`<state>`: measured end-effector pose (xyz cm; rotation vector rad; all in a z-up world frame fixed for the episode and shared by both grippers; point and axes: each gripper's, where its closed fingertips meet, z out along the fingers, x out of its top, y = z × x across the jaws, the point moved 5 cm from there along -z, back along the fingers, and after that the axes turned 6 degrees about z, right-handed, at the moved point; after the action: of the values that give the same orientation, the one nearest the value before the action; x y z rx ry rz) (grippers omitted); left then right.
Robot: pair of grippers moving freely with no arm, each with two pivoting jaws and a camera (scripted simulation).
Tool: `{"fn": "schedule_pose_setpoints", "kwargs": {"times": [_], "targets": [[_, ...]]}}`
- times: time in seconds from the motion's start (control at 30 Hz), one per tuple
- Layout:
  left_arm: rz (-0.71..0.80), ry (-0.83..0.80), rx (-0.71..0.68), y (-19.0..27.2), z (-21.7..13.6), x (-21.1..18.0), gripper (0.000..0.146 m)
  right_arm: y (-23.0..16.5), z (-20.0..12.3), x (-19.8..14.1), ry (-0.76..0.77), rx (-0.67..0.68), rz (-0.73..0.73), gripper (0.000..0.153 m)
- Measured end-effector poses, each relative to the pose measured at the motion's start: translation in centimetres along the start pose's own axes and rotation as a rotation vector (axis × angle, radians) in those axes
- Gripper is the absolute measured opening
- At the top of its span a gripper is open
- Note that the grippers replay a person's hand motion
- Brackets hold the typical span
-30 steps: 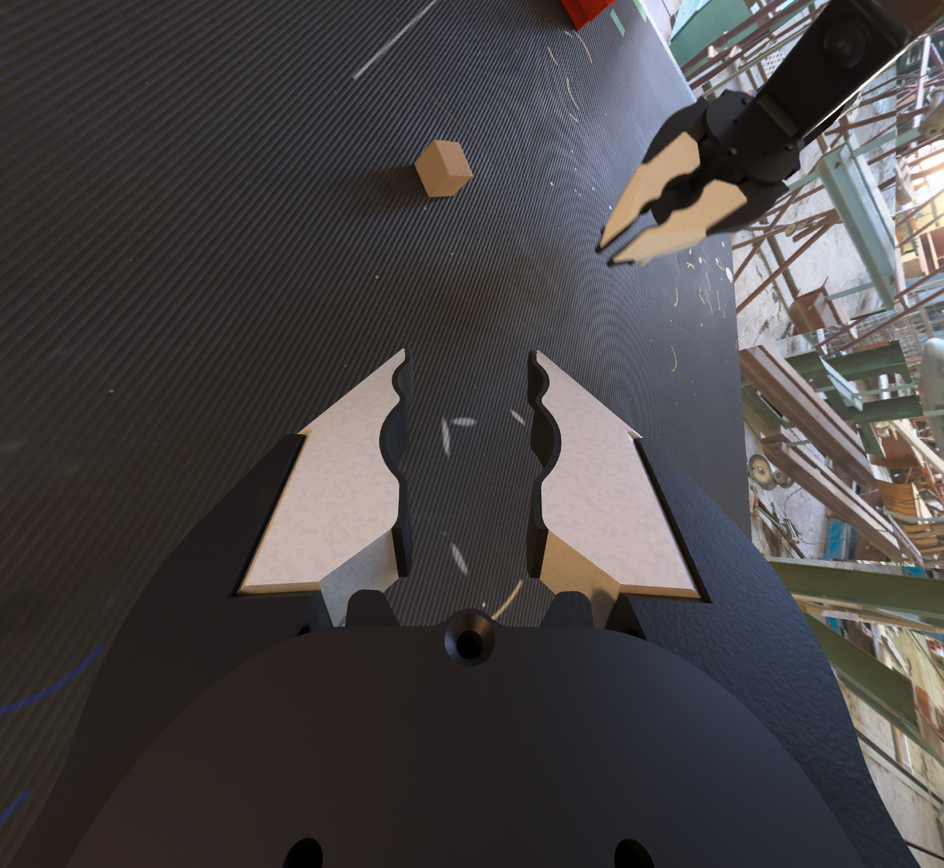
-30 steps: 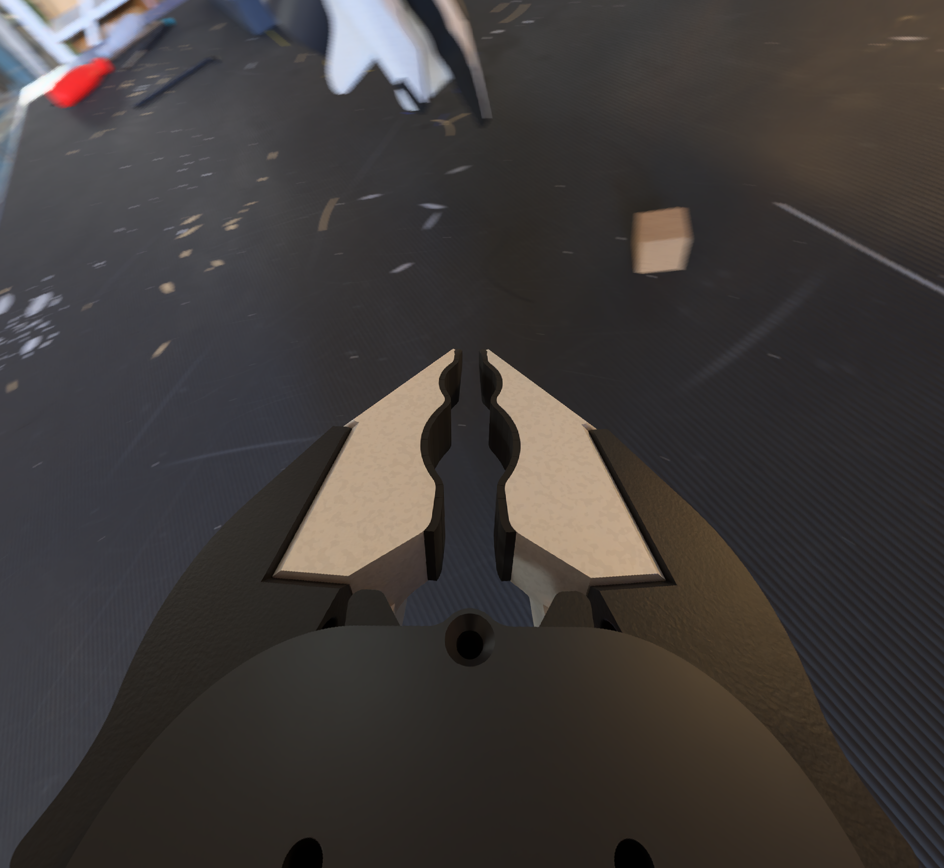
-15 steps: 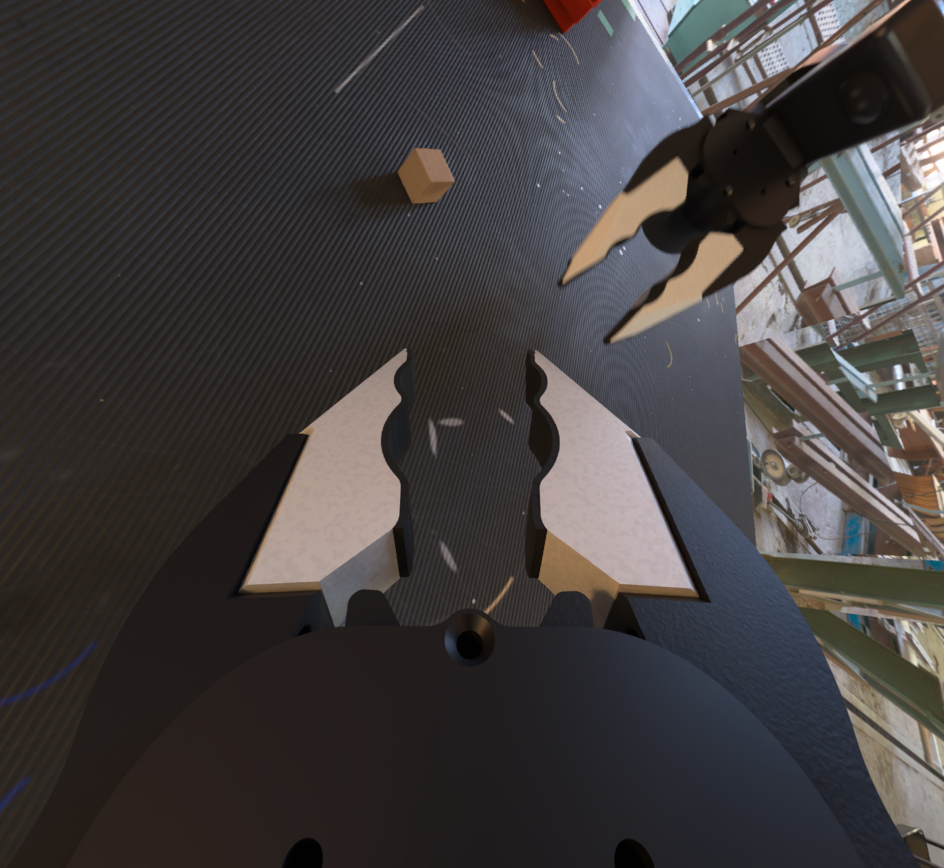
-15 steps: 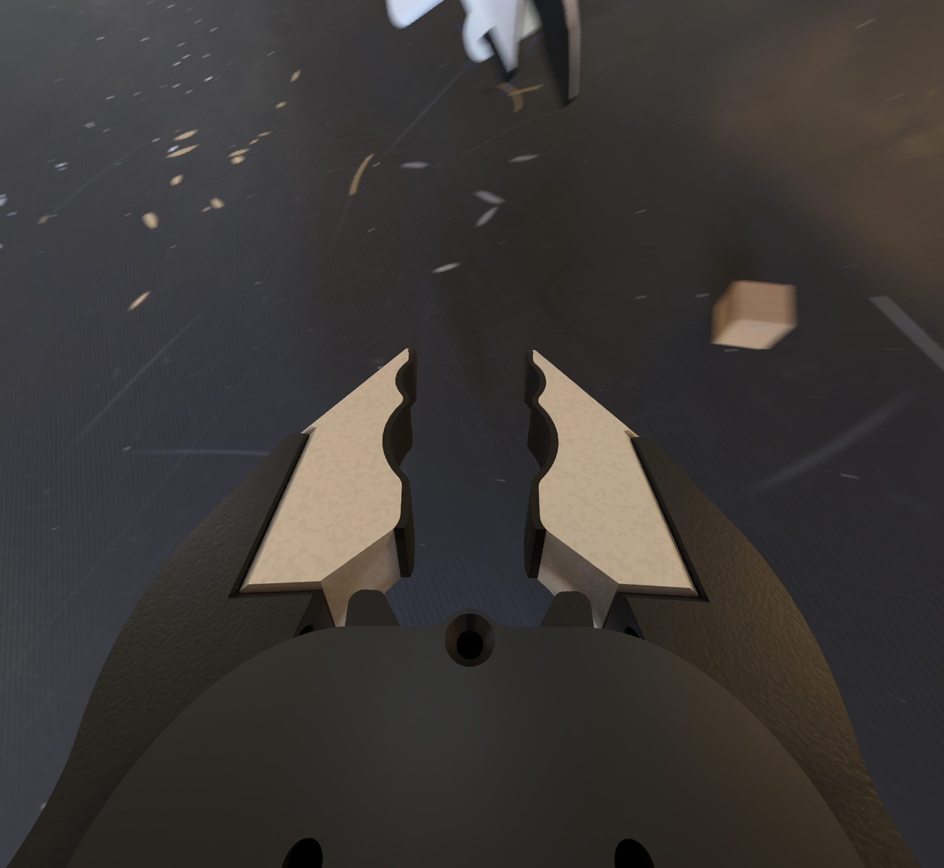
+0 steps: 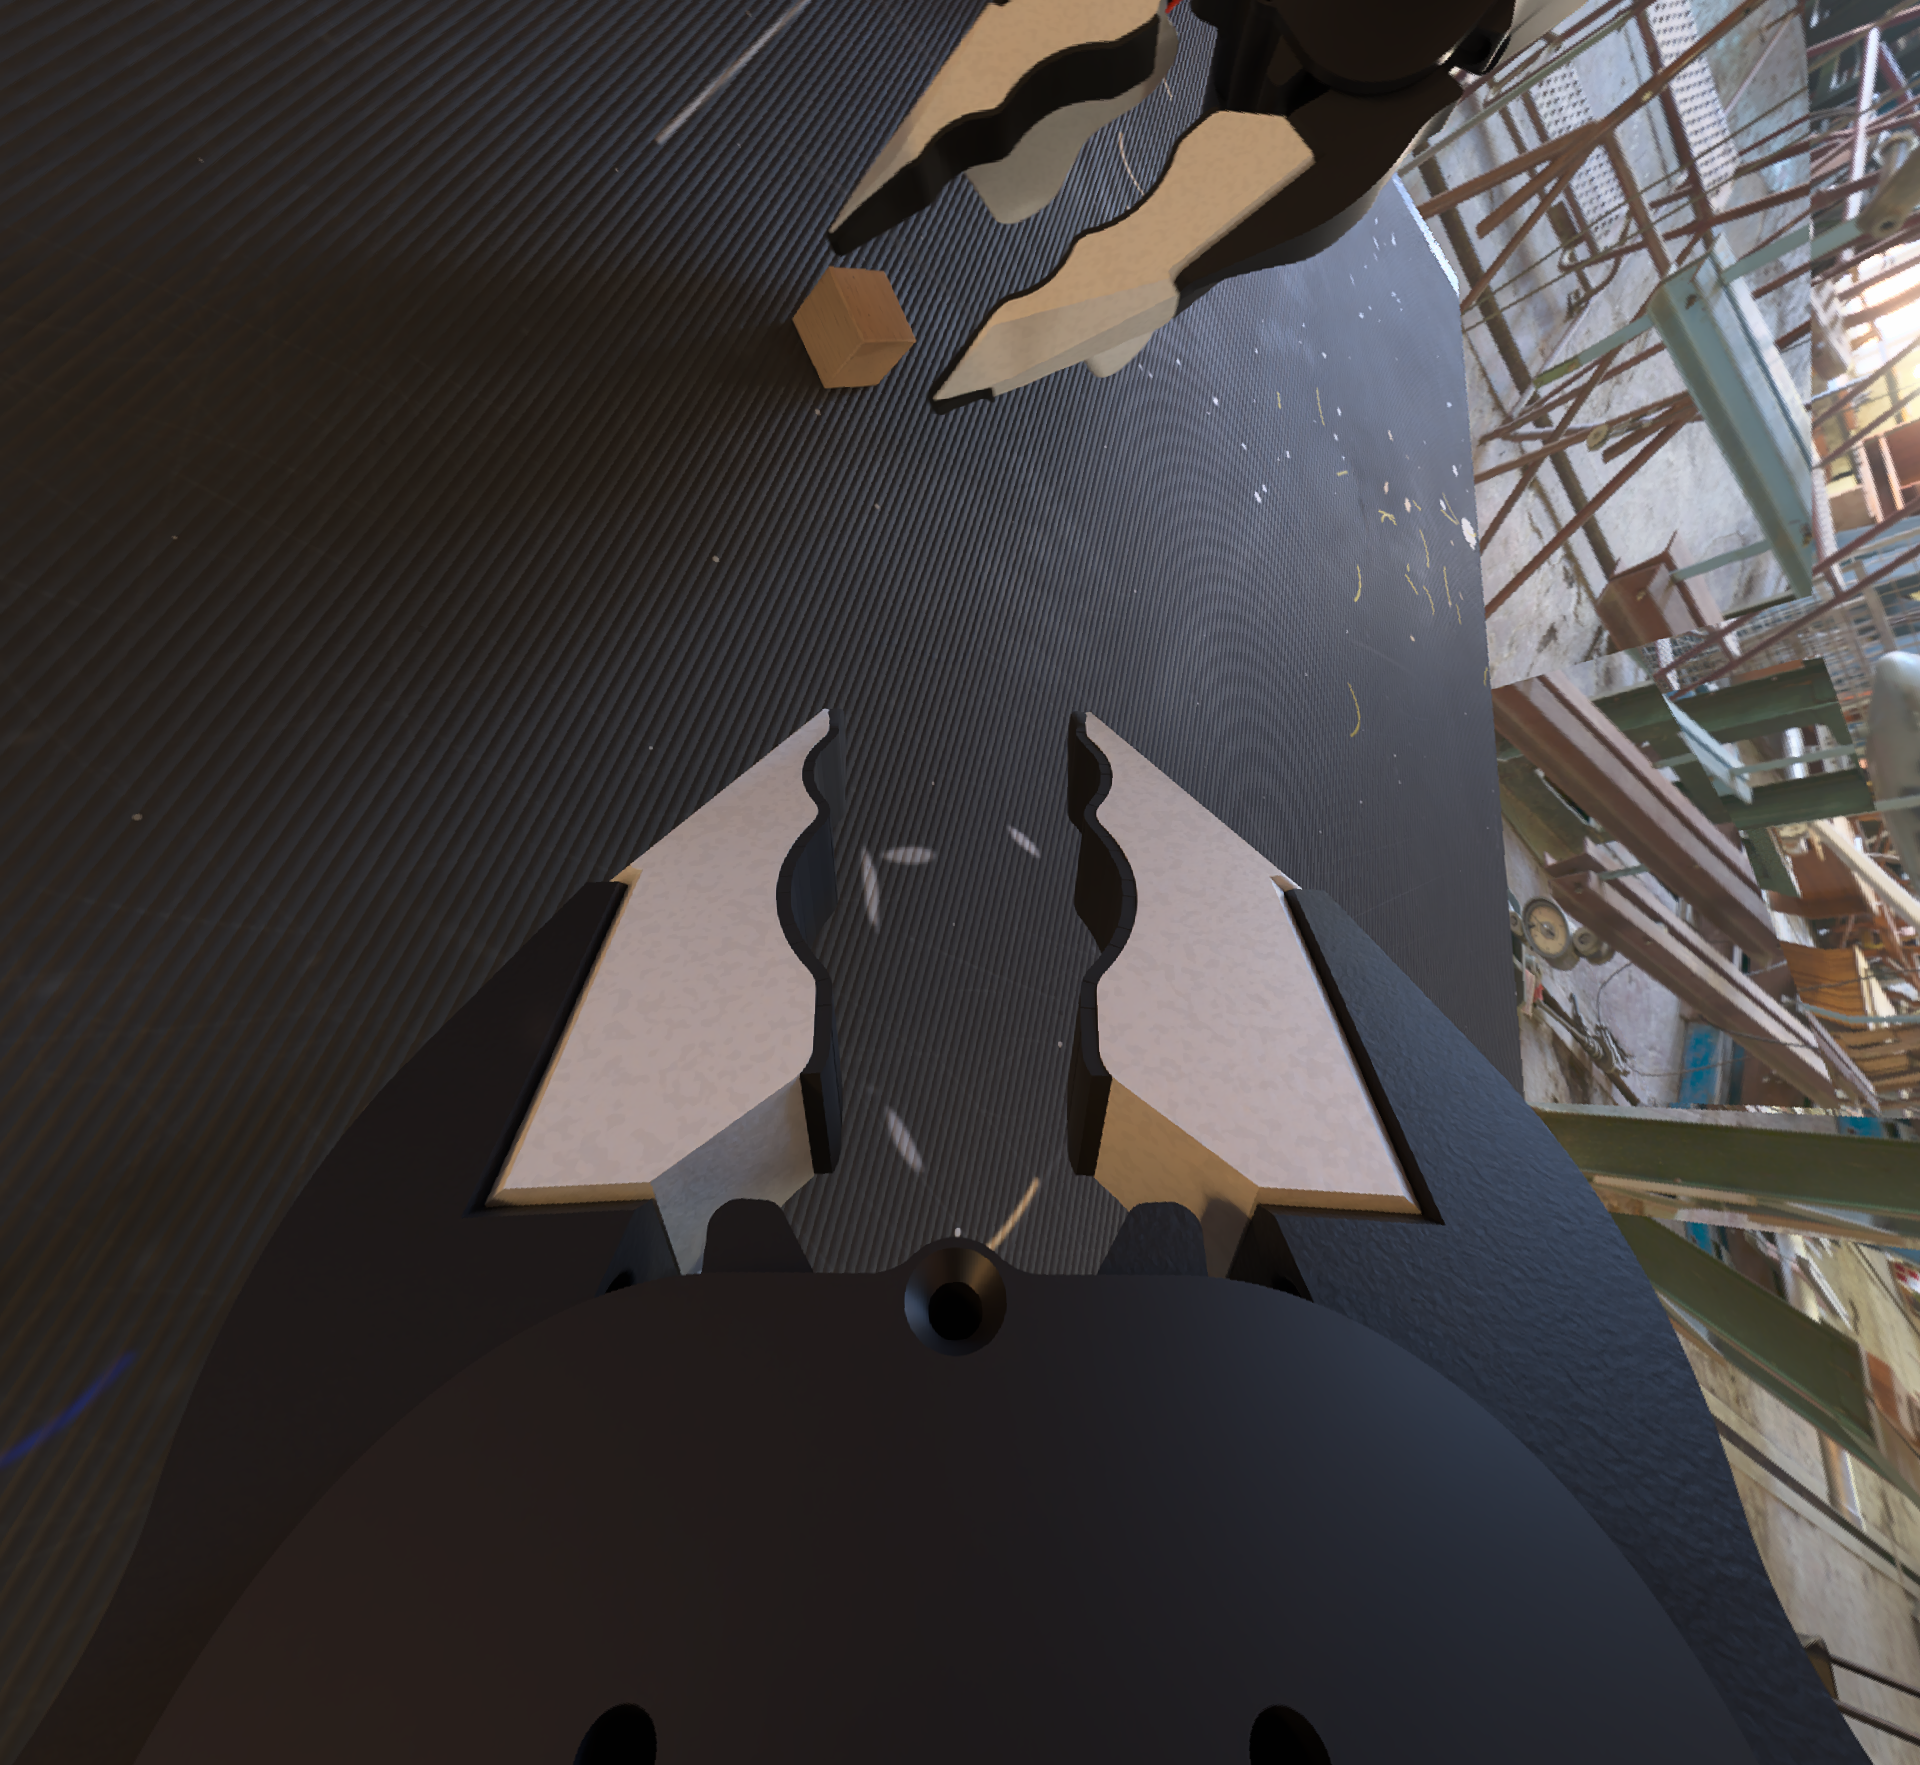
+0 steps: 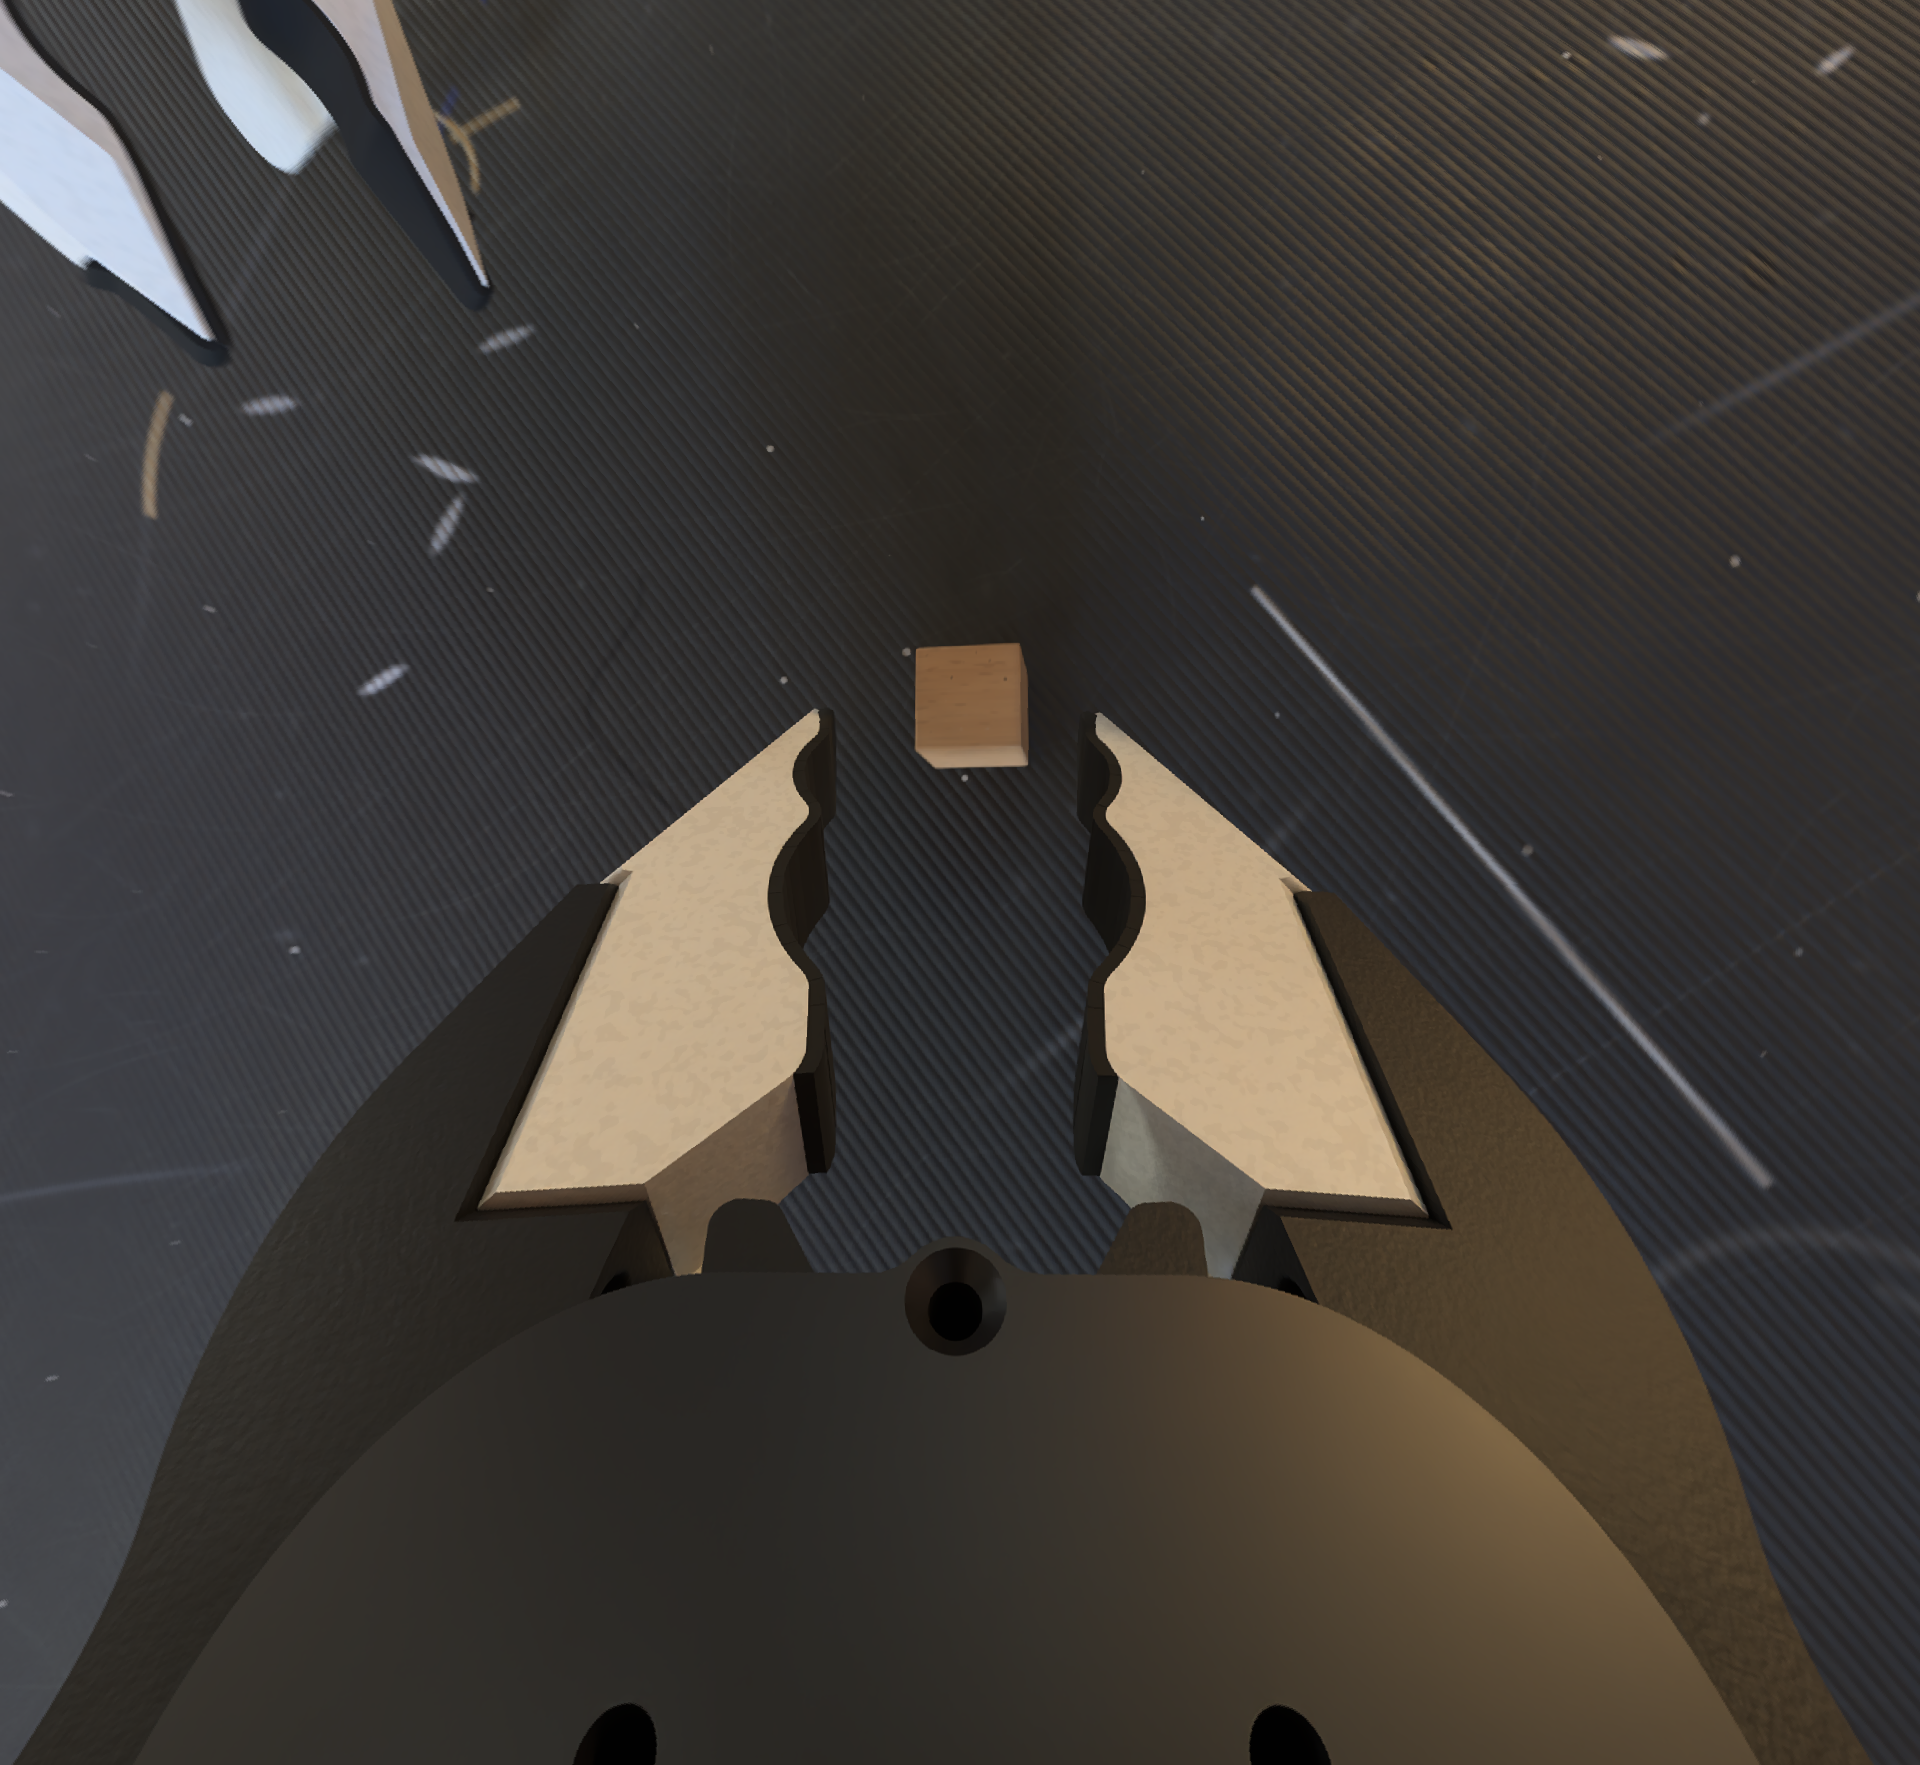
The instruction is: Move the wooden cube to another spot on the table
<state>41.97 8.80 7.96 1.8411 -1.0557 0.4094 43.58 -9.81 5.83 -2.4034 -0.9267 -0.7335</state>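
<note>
Your right tool (image 6: 956, 718) is spread wide, with nothing in it. The wooden cube (image 6: 970, 703) sits on the dark desk (image 6: 1351, 261), mid-frame, just past the tips. It looks small, light and hard. Grab its two flat sides. Your left tool (image 5: 951, 718), low in its frame, is wide and empty too.

Right tongs (image 5: 883, 318) gape just above wooden cube (image 5: 854, 327).
</note>
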Motion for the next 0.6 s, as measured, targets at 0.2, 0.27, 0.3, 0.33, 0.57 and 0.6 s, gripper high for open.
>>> {"fn": "schedule_pose_setpoints", "kwargs": {"times": [0.2, 0.27, 0.3, 0.33, 0.57, 0.6], "targets": [[0.004, -0.002, -0.003, 0.2, 0.0, 0.0, 0.043, 0.1, 1.0, 0.4, -0.093, -0.056, -0.037, 0.048], [0.003, -0.002, -0.004, 0.2, 0.0, 0.0, 0.043, 0.0, 1.0, 0.3, -0.112, -0.034, -0.011, 0.048], [0.004, -0.002, -0.004, 0.3, 0.0, 0.0, 0.043, -0.1, 1.0, 0.3, -0.115, -0.024, -0.003, 0.048], [0.005, -0.002, -0.004, 0.3, 0.0, 0.0, 0.043, -0.1, 1.0, 0.3, -0.114, -0.024, -0.007, 0.048], [0.006, 0.005, -0.007, 0.3, -0.1, 0.1, 0.042, -0.9, 1.1, 0.3, -0.082, -0.106, -0.110, 0.021], [0.005, 0.009, -0.009, 0.3, -0.2, 0.1, 0.042, -1.1, 0.9, 0.3, -0.071, -0.105, -0.105, 0.021]]}}
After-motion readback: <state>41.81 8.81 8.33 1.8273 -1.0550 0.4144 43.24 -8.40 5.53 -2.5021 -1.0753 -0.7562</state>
